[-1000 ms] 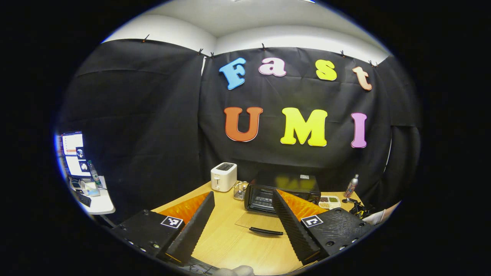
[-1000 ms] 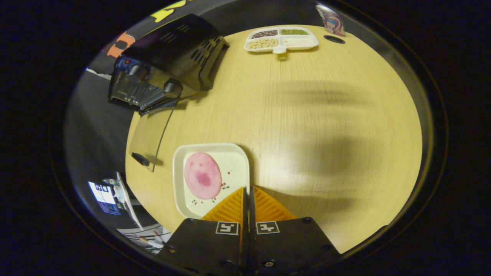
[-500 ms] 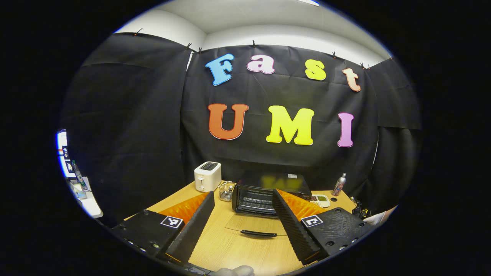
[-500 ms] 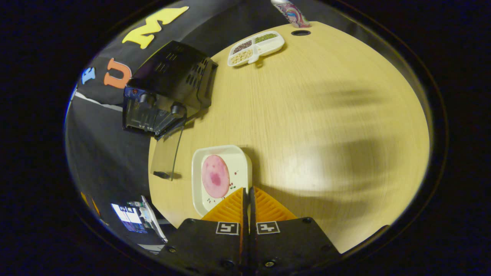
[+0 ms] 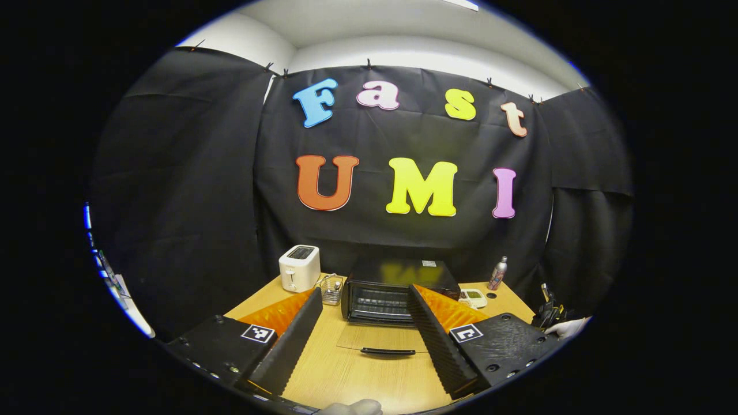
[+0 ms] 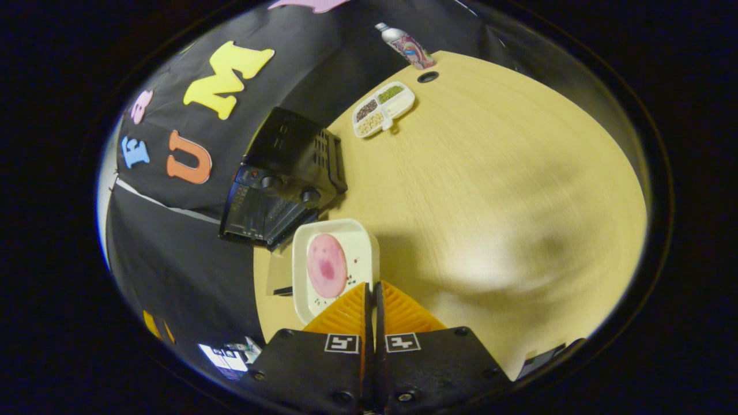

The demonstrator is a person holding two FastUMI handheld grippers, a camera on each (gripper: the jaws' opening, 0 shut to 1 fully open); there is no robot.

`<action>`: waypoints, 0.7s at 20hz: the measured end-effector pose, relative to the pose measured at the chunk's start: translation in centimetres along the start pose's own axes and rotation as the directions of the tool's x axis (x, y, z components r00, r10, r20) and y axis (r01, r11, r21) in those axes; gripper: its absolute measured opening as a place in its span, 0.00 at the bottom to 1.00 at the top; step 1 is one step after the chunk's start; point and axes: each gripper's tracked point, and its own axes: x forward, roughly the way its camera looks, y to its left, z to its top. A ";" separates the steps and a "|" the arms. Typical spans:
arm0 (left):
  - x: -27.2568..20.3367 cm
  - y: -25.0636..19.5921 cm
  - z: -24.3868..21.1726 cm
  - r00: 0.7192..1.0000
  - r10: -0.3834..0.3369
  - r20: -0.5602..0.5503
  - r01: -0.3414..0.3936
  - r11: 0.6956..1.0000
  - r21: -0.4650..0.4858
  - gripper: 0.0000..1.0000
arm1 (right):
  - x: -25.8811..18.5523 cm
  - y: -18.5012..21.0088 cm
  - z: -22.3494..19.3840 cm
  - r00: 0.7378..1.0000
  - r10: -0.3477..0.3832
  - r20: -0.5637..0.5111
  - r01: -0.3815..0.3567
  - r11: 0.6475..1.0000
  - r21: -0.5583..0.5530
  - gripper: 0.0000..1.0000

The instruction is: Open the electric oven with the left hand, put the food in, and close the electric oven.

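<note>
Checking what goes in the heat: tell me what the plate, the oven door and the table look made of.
Plate: glossy white, plastic or ceramic, can't tell which.
Oven door: clear glass, since the table shows through, with a dark handle.
Table: pale wood or wood-look laminate, with visible grain.

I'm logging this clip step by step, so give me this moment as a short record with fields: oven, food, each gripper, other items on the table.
oven: door open, lying flat on the table
plate: holds a pink slice, lifted near the oven
right gripper: shut on the plate's rim
left gripper: open, empty, facing the oven
other items: toaster, wire basket, divided tray, bottle
</note>
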 end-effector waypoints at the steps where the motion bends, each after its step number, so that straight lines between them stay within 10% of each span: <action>1: 0.0 0.2 0.1 1.000 -0.010 -0.003 0.010 1.000 0.002 0.94 | 0.1 0.7 -0.3 1.000 0.000 0.019 -0.001 1.000 0.031 0.04; 14: -1.4 6.1 2.1 0.999 0.041 -0.026 -0.039 0.996 0.081 0.94 | 9.8 13.2 -4.3 0.970 0.040 0.241 -0.127 0.925 0.359 0.03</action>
